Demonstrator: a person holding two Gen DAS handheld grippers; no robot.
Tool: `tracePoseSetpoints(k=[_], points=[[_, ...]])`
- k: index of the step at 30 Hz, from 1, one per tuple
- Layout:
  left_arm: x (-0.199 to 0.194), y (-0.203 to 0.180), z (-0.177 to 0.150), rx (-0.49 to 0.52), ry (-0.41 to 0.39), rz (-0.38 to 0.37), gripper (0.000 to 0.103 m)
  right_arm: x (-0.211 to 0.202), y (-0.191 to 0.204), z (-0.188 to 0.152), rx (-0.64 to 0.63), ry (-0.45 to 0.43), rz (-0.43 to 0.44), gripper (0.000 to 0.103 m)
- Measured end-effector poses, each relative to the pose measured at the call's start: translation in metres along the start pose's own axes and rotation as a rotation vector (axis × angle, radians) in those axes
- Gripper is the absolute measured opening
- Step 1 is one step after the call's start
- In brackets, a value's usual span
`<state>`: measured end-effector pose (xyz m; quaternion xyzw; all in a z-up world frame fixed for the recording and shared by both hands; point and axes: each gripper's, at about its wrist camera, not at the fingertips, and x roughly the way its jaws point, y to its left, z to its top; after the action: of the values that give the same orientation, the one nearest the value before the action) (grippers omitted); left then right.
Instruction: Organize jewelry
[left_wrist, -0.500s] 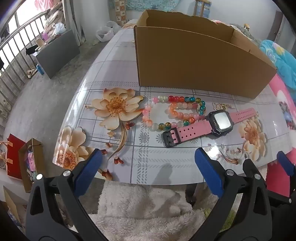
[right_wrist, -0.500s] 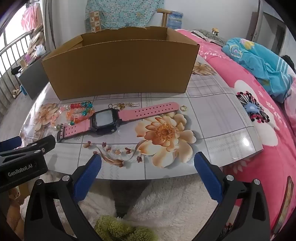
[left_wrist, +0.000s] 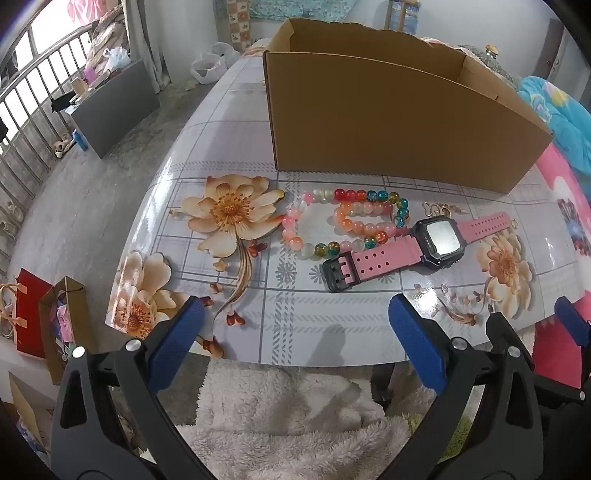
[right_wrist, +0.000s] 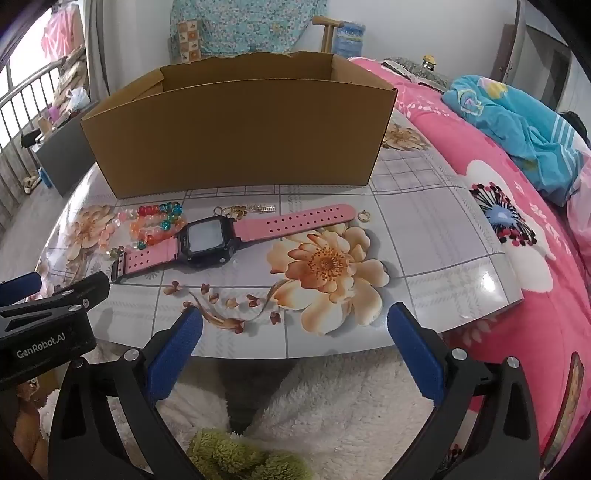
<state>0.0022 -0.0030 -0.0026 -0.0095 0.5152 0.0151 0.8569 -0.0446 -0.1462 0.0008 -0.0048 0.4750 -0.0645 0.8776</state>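
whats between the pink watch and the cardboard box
In the right wrist view, small gold jewelry pieces lie on the table between the pink watch and the cardboard box; a gold ring sits beside the strap's tip.

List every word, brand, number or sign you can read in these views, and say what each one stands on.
"GenRobot.AI": white lettering on the black body of the left claw, seen at the left edge of the right wrist view.
Watch: its screen shows no readable digits.
Cardboard box: no print on the sides in view.
Nothing else in either view carries readable text.
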Motion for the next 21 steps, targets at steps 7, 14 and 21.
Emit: tracePoseSetpoints(k=[7, 14, 21], points=[[-0.009, -0.0026, -0.003, 0.005, -0.005, 0.004, 0.096, 0.0012, 0.0021, 0.0026, -0.007, 0.01, 0.003, 0.098], [-0.0077, -0.0025, -0.0028, 0.007, 0.0, 0.002, 0.096, 0.0038, 0.0016, 0.0019, -0.006, 0.015, 0.009, 0.098], [-0.0067, -0.0022, -0.0029, 0.007, 0.001, 0.003, 0.096, 0.0059, 0.0013, 0.0023, -0.004, 0.021, 0.01, 0.098]])
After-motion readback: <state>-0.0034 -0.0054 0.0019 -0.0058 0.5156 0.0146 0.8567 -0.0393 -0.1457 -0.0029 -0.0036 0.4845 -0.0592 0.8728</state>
